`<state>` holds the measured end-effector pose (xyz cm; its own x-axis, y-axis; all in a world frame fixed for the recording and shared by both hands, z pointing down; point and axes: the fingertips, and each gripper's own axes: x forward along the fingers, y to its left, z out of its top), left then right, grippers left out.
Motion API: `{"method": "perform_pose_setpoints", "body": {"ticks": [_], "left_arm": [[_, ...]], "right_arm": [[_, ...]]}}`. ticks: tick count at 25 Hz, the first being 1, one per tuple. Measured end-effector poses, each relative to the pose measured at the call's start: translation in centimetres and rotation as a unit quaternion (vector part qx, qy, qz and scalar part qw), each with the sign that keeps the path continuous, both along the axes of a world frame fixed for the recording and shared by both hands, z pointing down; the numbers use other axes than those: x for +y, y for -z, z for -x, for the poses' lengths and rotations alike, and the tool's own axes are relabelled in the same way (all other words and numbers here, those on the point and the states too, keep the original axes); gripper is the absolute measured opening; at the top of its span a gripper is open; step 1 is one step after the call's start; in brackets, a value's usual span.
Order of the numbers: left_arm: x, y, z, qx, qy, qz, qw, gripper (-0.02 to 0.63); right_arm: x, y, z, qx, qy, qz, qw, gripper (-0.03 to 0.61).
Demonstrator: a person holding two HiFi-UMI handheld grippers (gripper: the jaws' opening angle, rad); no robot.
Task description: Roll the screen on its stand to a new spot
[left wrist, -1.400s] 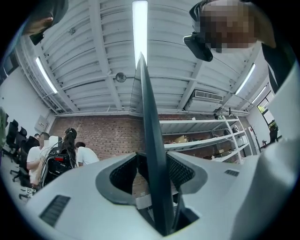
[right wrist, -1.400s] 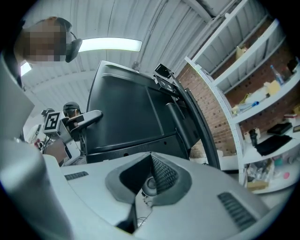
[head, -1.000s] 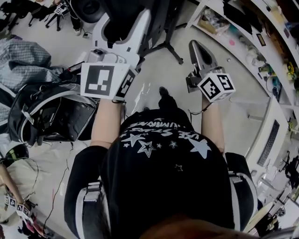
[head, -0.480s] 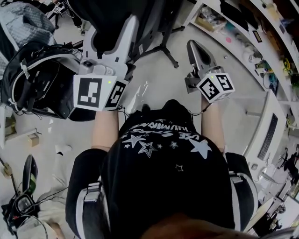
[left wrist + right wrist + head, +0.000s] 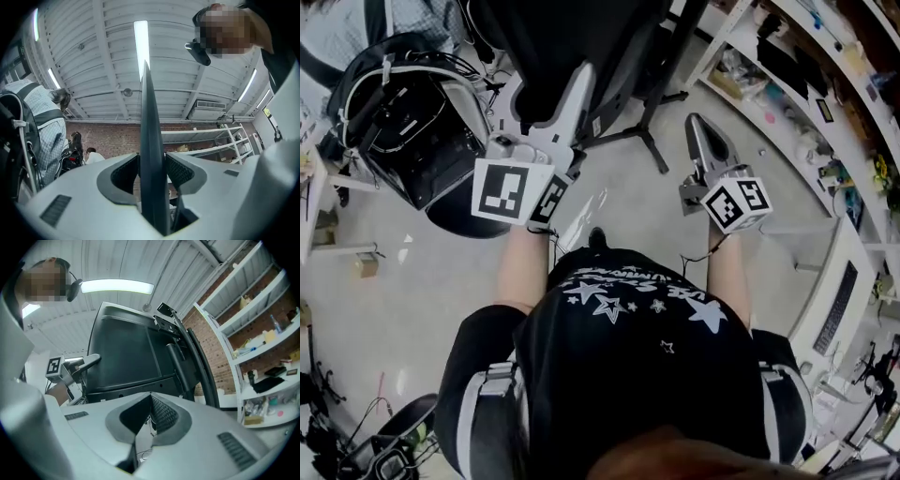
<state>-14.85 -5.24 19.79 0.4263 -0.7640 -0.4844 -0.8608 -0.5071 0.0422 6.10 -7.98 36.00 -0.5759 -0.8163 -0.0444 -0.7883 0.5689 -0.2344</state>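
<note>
The black screen stands on a dark wheeled stand in front of me. In the head view my left gripper is shut on the screen's side edge. The left gripper view shows that thin dark edge clamped upright between the ribbed pads of the left gripper. My right gripper hovers to the right of the stand, level, shut with nothing in it. Ahead of the right gripper in its own view are the screen's back and the stand's post.
A black bag sits on the floor left of the screen, close to my left gripper. White shelves full of small items run along the right, with a desk and keyboard nearer me. A small box lies at the left.
The floor has slid under me: the black bag has shifted right and upward in the head view, and the shelves sit closer. Both grippers keep their hold and pose beside the screen.
</note>
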Motion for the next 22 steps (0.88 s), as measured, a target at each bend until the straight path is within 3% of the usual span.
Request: {"method": "perform_pose_setpoints", "body": {"ticks": [6, 11, 22], "left_arm": [[3.5, 0.1, 0.1, -0.007, 0.018, 0.009, 0.9998, 0.206], [6.7, 0.2, -0.5, -0.013, 0.021, 0.012, 0.9996, 0.206], [12.1, 0.3, -0.7, -0.014, 0.017, 0.005, 0.9997, 0.206]], "right_arm": [[5.6, 0.2, -1.2, -0.017, -0.012, -0.011, 1.000, 0.008], [10.6, -0.6, -3.2, -0.017, -0.042, 0.013, 0.999, 0.008], [16.6, -0.8, -4.2, -0.020, -0.049, 0.003, 0.999, 0.008]]}}
